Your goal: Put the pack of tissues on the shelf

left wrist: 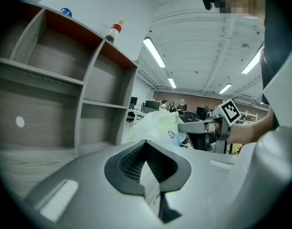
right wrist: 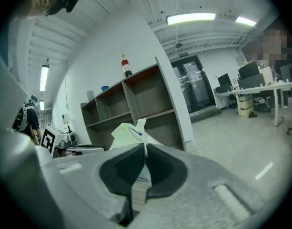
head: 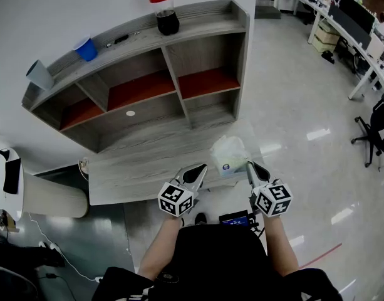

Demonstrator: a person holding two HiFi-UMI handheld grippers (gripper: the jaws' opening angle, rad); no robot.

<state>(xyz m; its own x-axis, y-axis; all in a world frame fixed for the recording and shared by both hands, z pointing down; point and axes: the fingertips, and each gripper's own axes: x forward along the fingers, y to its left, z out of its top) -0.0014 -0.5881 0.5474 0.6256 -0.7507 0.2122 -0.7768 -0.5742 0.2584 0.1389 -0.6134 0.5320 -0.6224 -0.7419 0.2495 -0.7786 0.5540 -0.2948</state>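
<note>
One bottle (head: 166,11) on top of the shelf (head: 198,27) holds dark liquid in its lower part; one blue cup (head: 86,49) stands further left. The single pack of tissues (head: 229,154) is at the counter's (head: 135,174) near right corner, between two tongs. The right tongs (head: 249,165) pinch its wrapper; the left tongs (head: 202,168) are closed and empty, just beside it.

Bright, even office light all round. Ceiling tubes (right wrist: 191,18) blaze at the top of the right gripper view; more strips (left wrist: 154,52) streak the left one. White glare patches on the glossy floor (head: 320,133), right of the head view; lower left sinks dark. Gripper views bulge, corners black, and the left gripper (left wrist: 146,144) smears soft up close.
</note>
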